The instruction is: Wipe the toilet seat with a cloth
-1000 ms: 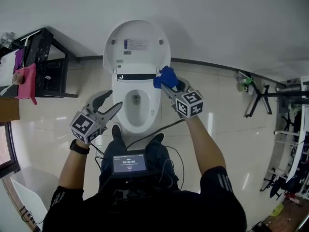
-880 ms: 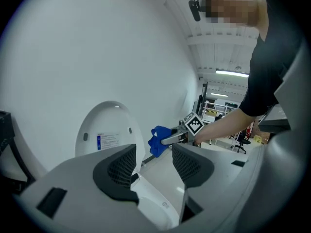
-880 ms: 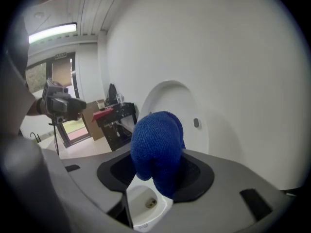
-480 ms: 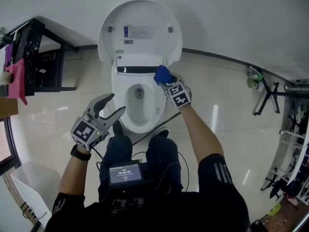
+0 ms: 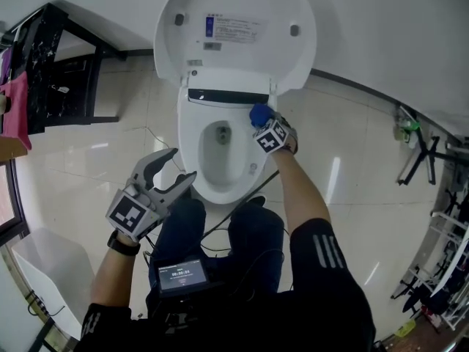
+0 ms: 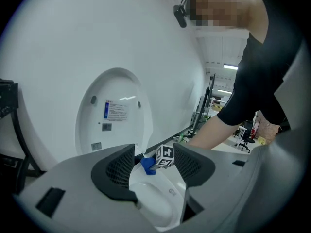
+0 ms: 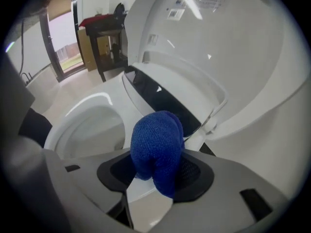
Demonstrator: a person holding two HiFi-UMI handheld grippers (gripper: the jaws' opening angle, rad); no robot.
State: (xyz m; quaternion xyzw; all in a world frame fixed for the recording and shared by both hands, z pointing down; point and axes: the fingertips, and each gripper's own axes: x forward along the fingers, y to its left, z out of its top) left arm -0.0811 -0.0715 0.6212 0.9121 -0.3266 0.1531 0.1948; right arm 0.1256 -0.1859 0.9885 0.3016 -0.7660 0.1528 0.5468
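cloth (image 7: 156, 152): blue knit, fuzzy | toilet seat (image 5: 193, 169): glossy white

Found toilet seat (image 5: 189, 152) mid-floor (image 5: 102, 160), lid (image 5: 234, 42) upright behind it, vs. wall (image 5: 381, 35). Saw right tool (image 5: 262, 122) at seat's rear-right corner, just fwd of hinge (image 5: 229, 96), w/ cloth (image 5: 259, 113) betw. its jaws. Noted left tool (image 5: 181, 165) well apart, front-left of seat, above floor, jaws apart. Spotted rack (image 5: 62, 72) far left by wall; knees (image 5: 183, 222) right before seat, screen (image 5: 179, 275) nearer body.
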